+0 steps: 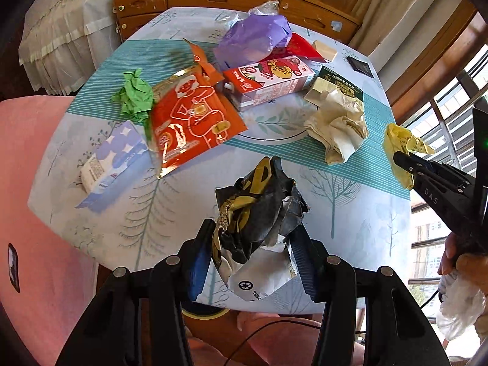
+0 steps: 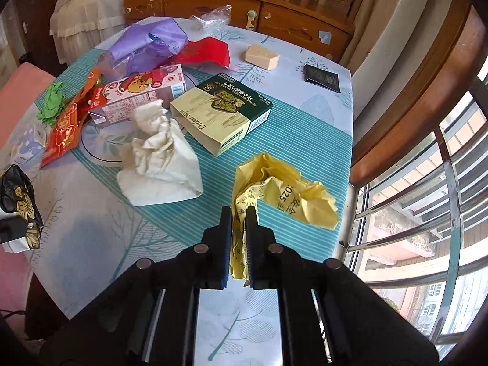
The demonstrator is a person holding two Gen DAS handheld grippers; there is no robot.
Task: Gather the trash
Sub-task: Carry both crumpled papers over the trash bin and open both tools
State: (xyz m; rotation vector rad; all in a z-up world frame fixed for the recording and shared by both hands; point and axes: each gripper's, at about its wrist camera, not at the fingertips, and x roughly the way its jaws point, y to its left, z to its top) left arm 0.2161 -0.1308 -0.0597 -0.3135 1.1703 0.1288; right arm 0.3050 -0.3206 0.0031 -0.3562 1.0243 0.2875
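Note:
My left gripper is shut on a crumpled black and gold wrapper and holds it over the table's near edge; the wrapper also shows in the right wrist view. My right gripper is shut on a crumpled yellow paper, held above the table's right side; it also shows in the left wrist view. On the table lie a crumpled white paper bag, a green and cream box, a pink drink carton, an orange foil packet, a green paper ball and a purple bag.
A blue and white tissue pack lies at the table's left. A small cream block and a black card sit at the far right. A wooden sideboard stands behind. A window with metal bars is to the right, a pink seat to the left.

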